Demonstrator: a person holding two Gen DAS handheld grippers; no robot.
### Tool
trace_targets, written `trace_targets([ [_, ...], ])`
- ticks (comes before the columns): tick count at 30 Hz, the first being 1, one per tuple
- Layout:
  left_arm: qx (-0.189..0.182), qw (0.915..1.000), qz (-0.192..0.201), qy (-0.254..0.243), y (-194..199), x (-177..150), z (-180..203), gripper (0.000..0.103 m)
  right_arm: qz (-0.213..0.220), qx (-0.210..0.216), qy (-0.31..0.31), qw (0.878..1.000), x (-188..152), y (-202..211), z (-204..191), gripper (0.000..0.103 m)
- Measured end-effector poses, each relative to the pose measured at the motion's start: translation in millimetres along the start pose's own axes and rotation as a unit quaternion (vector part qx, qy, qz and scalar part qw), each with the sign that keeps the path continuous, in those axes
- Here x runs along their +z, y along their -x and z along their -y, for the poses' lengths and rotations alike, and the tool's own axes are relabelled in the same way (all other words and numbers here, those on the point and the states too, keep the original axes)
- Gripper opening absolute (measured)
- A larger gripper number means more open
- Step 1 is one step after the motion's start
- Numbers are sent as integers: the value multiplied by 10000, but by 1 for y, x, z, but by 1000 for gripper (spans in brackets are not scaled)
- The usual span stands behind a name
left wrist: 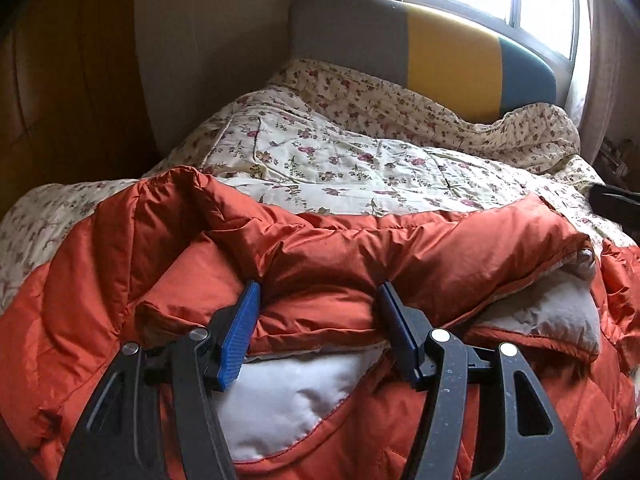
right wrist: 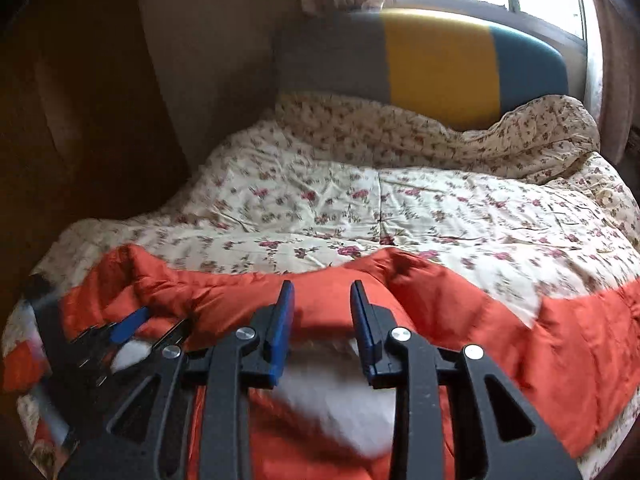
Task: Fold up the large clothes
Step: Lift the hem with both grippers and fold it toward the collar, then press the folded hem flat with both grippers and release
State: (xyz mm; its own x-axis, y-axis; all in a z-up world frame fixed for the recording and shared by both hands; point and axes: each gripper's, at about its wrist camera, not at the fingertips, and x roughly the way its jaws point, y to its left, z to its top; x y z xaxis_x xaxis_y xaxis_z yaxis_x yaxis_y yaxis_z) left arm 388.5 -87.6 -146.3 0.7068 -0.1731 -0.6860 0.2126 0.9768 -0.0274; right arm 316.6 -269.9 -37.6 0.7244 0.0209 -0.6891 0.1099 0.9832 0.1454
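An orange down jacket [left wrist: 360, 248] with white lining is lying on a cream floral quilt [left wrist: 340, 160]; the headboard [left wrist: 448, 60] is showing grey, yellow and teal.

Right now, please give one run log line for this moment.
jacket: orange, part folded on bed | left gripper: around a fold, grip unclear | right gripper: open, above jacket, holds nothing

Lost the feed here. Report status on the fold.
Left gripper shut on a thick fold of the orange jacket. Right gripper open, nothing between its pads. Jacket bunched on floral quilt. Nothing in the way.
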Motion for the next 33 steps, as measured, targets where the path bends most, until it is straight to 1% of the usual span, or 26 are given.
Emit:
trace_targets([
  [2,-11,10000,-3,14,-1,0,0,60,-92,-125,50,9999,-1,-21,-5,25],
  [4,-18,10000,0,21,-1,0,0,60,-259,-188,-15,9995,-11,-40,-2,25],
  [6,-37,10000,0,32,-1,0,-1,60,-297,-191,-62,9994,-24,-46,-1,25],
  [9,-61,10000,-14,63,0,1,-2,60,-314,-187,131,9992,-44,-48,-2,25],
  [11,-16,10000,-39,30,2,5,0,61,-302,-155,98,9994,-50,-50,-1,25],
  [13,57,10000,-37,-37,3,12,3,62,-346,-114,-5,9993,-53,-57,3,25],
  [16,14,9998,131,-135,5,21,12,68,-384,-166,16,9991,-53,-61,0,25],
  [18,158,9995,-28,-283,-7,19,17,68,-379,-217,51,9990,-54,-63,-2,25],
  [22,161,9991,-195,-349,-23,15,18,68,-373,-242,37,9990,-54,-67,-1,25],
  [25,192,9988,-243,-392,-27,13,19,68,-365,-340,115,9987,-55,-68,-5,25],
  [33,237,9984,-271,-439,-30,10,21,68,-353,-389,154,9985,-56,-70,-6,25],
])
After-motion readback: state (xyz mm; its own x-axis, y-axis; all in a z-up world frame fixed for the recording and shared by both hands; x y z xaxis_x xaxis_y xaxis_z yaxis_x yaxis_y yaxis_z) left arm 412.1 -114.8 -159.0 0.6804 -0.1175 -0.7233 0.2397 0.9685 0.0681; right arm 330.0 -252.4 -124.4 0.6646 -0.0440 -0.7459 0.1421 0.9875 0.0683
